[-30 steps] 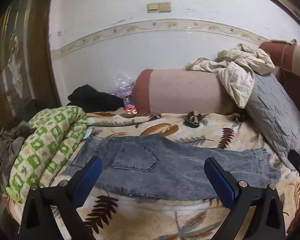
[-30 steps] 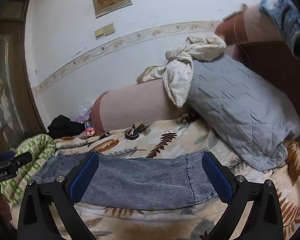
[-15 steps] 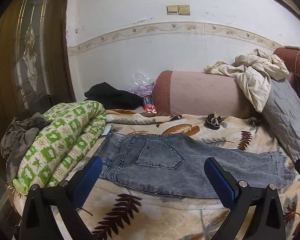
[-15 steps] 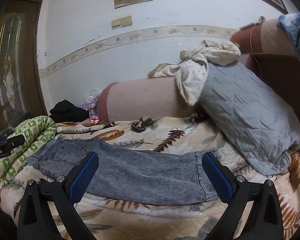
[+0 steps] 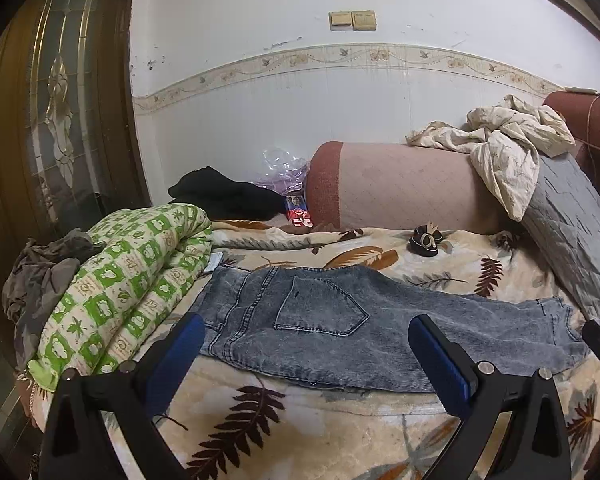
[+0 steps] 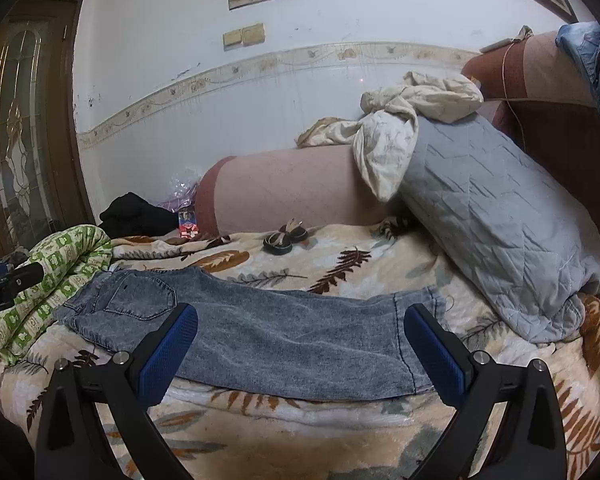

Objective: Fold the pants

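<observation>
I have drawn both tools back and up from the bed over the last second: my left gripper and my right gripper hang spread wide, holding nothing. Just beyond them the faded grey-blue denim pants lie folded leg over leg, flat on the cream leaf-print blanket, waistband beside the rolled green-and-white quilt, hems toward the grey quilted pillow. I judge the lengthwise fold done; the crosswise fold comes next.

jeans flat on leaf blanket | left gripper — spread wide, above, holding nothing
</observation>
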`<control>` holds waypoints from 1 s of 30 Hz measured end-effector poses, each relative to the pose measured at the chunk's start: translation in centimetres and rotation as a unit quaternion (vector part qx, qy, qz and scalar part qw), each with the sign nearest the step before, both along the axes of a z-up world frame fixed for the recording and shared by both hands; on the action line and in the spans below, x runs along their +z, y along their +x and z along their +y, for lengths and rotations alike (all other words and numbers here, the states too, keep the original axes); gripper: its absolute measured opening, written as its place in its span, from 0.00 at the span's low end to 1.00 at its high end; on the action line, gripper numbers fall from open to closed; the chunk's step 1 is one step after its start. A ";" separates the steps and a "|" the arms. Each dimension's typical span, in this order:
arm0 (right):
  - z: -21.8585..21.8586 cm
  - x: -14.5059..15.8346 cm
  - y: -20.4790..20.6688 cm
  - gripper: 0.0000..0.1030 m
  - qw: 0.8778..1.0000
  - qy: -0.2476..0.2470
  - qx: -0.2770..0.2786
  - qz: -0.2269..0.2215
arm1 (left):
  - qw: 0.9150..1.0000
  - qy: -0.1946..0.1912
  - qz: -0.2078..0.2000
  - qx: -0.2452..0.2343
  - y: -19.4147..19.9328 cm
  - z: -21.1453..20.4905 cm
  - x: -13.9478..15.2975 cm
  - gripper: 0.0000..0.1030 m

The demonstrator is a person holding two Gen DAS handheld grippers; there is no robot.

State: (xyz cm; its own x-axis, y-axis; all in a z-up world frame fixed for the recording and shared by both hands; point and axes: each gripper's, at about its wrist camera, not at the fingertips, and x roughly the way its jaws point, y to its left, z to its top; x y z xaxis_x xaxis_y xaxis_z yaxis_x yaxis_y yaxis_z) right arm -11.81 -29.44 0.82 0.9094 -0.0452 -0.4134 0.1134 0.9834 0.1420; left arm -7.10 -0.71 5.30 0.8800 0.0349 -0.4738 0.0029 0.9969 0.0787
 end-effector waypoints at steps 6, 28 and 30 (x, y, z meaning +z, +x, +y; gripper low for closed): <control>0.6 0.0 0.0 1.00 1.000 -0.007 0.006 -0.001 | 1.000 -0.002 0.000 0.002 -0.1 0.1 0.0 1.00; 1.6 -0.2 0.0 1.00 1.000 -0.023 0.016 0.006 | 1.000 0.002 0.011 -0.010 0.0 -0.4 -0.6 1.00; 1.6 -0.2 0.0 1.00 1.000 -0.023 0.014 0.007 | 1.000 0.002 0.012 -0.011 0.0 -0.5 -0.7 1.00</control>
State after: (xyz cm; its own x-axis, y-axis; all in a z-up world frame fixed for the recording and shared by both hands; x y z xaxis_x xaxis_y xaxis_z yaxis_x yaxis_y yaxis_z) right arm -11.80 -27.84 0.58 0.9043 -0.0396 -0.4250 0.0880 0.9916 0.0948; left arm -7.14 -1.18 4.60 0.8692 0.0183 -0.4940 0.0261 0.9962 0.0829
